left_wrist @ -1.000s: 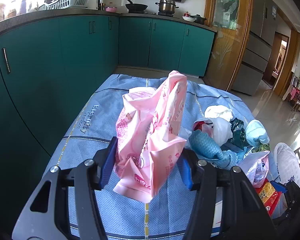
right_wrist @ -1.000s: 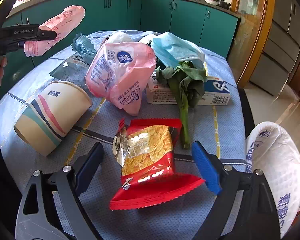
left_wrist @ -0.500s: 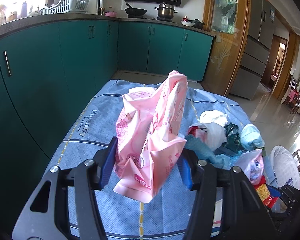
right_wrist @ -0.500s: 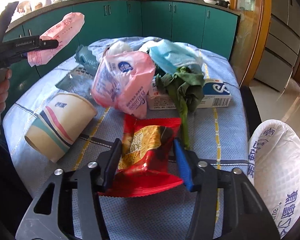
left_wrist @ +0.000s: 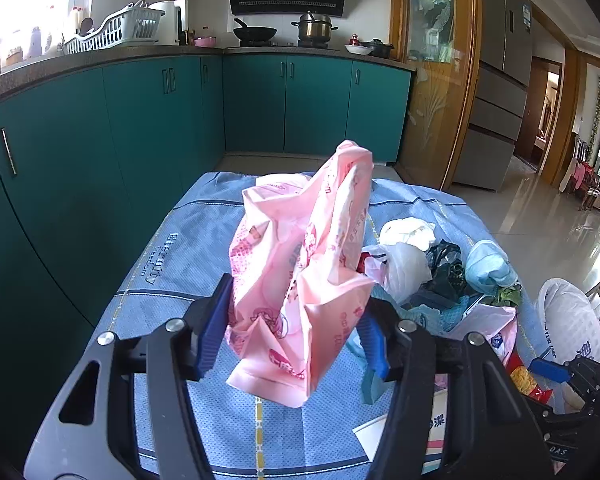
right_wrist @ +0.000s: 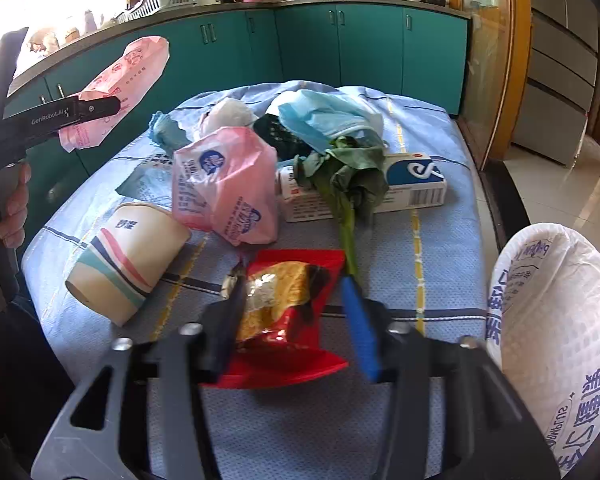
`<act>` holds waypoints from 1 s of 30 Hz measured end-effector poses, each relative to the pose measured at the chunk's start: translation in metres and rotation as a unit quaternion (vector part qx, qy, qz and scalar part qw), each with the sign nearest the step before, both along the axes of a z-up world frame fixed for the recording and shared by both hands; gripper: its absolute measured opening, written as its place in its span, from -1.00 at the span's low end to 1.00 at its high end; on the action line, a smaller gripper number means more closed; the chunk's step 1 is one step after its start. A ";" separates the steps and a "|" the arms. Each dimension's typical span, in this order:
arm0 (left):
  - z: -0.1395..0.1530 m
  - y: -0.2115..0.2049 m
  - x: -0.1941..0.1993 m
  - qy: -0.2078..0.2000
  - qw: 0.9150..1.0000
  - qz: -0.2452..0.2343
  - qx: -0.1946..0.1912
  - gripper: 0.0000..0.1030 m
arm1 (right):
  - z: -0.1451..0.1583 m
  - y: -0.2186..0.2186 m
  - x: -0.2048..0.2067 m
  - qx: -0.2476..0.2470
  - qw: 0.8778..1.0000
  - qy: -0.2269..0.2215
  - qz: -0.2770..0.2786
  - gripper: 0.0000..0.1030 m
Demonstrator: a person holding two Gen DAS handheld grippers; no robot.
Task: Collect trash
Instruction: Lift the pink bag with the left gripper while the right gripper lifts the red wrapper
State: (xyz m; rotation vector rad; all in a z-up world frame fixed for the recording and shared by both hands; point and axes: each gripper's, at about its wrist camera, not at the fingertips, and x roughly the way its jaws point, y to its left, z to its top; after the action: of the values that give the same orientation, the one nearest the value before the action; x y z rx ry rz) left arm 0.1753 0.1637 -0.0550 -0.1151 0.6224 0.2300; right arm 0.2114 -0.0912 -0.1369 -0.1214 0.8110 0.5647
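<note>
- The left gripper holds a crumpled pink bag up off the blue tablecloth; both blue pads press its sides, though the jaws have just eased open a little, so the clamp looks loose to me
- The right gripper sits low over a red snack wrapper at the near edge of the table; its jaws closed and have just opened again; the left pad touches the wrapper, while the right pad stands just clear of it, so I judge that it is not really gripped
- Risk 1: the wrapper is slick and flat; if the hand lifts now it may slide out or stay behind
- Risk 2: the pink bag is soft and springy; a further slackening could drop it back among the litter
- The rest waits on the cloth: a striped paper cup on its side, a second pink bag, a wilted green leaf across a white carton, and a blue mask
- A white bag gapes at the right edge, presumably where the trash goes; a careless swing could knock the cup off the table
</note>
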 end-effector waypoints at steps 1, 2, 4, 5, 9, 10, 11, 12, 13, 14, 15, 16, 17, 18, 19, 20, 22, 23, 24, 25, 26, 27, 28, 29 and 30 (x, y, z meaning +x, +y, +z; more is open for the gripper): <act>0.000 0.000 0.000 0.000 1.000 0.000 0.000 0.17 | 0.001 0.000 0.000 -0.002 1.000 -0.005 -0.002 0.30; -0.001 -0.001 0.000 0.001 1.000 -0.001 0.000 0.18 | 0.001 0.000 -0.001 -0.004 1.000 -0.009 -0.002 0.36; -0.002 -0.002 0.001 0.003 1.000 -0.001 0.003 0.19 | 0.002 0.005 -0.005 -0.010 1.000 -0.018 0.009 0.37; -0.003 -0.001 0.001 0.004 1.000 -0.001 0.004 0.19 | 0.002 0.009 -0.007 -0.016 1.000 -0.022 0.015 0.37; -0.003 0.000 0.001 0.004 1.000 -0.001 0.002 0.19 | -0.007 0.025 -0.011 -0.054 0.998 -0.020 0.029 0.37; -0.003 0.000 0.001 0.003 1.000 0.000 0.001 0.19 | -0.011 0.027 -0.011 -0.060 0.998 -0.015 0.029 0.37; -0.002 0.001 0.000 0.002 1.000 0.000 0.001 0.19 | -0.013 0.029 -0.010 -0.063 0.998 -0.011 0.028 0.37; -0.002 0.001 0.000 0.000 1.000 0.000 -0.001 0.19 | -0.016 0.029 -0.010 -0.063 0.998 -0.009 0.027 0.31; -0.001 0.001 0.000 -0.002 1.000 0.001 -0.002 0.19 | -0.016 0.028 -0.010 -0.057 0.998 -0.007 0.027 0.25; -0.001 0.001 -0.001 -0.004 1.000 0.001 -0.003 0.19 | -0.016 0.028 -0.010 -0.052 0.998 -0.002 0.028 0.15; 0.000 0.001 -0.001 -0.006 1.000 0.001 -0.004 0.19 | -0.015 0.027 -0.010 -0.051 0.998 -0.002 0.027 0.11; 0.000 0.001 -0.002 -0.007 1.000 0.001 -0.005 0.19 | -0.015 0.027 -0.010 -0.050 0.998 -0.003 0.026 0.09; 0.001 0.000 -0.002 -0.008 1.000 0.000 -0.005 0.19 | -0.015 0.026 -0.010 -0.049 0.998 -0.003 0.026 0.08; 0.001 0.000 -0.003 -0.009 1.000 -0.002 -0.006 0.19 | -0.015 0.026 -0.011 -0.044 0.999 -0.002 0.028 0.07; 0.001 -0.001 -0.003 -0.010 1.000 -0.002 -0.005 0.19 | -0.015 0.025 -0.012 -0.041 0.999 -0.002 0.029 0.07; 0.001 -0.001 -0.003 -0.011 1.000 -0.003 -0.005 0.19 | -0.013 0.022 -0.012 -0.036 0.999 -0.004 0.029 0.07; 0.002 -0.002 -0.003 -0.014 1.000 -0.004 -0.006 0.19 | -0.009 0.019 -0.013 -0.029 0.999 -0.011 0.028 0.06; 0.002 -0.002 -0.004 -0.015 1.000 -0.004 -0.007 0.19 | -0.006 0.017 -0.013 -0.024 0.999 -0.013 0.025 0.06; 0.003 -0.002 -0.004 -0.018 1.000 -0.004 -0.008 0.19 | -0.002 0.016 -0.012 -0.019 0.999 -0.016 0.022 0.06; 0.003 -0.003 -0.005 -0.020 1.000 -0.005 -0.009 0.19 | 0.001 0.013 -0.012 -0.011 1.000 -0.020 0.018 0.06; 0.004 -0.003 -0.005 -0.022 1.000 -0.006 -0.010 0.19 | 0.004 0.010 -0.012 -0.005 1.000 -0.023 0.015 0.06; 0.005 -0.005 -0.006 -0.027 1.000 -0.007 -0.011 0.19 | 0.006 0.007 -0.012 0.001 1.000 -0.026 0.013 0.06; 0.006 -0.006 -0.007 -0.030 0.999 -0.008 -0.011 0.19 | 0.009 0.004 -0.012 0.005 1.000 -0.029 0.010 0.06; 0.007 -0.007 -0.007 -0.034 0.999 -0.010 -0.010 0.19 | 0.010 0.002 -0.012 0.007 0.999 -0.031 0.008 0.06; 0.009 -0.010 -0.008 -0.039 0.999 -0.012 -0.010 0.19 | 0.011 -0.002 -0.013 0.010 0.999 -0.032 0.006 0.06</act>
State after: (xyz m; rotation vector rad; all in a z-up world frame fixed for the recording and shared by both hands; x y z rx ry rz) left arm 0.1675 0.1538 -0.0460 -0.1361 0.5484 0.1946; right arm 0.1987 -0.0927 -0.1257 -0.1253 0.7427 0.5782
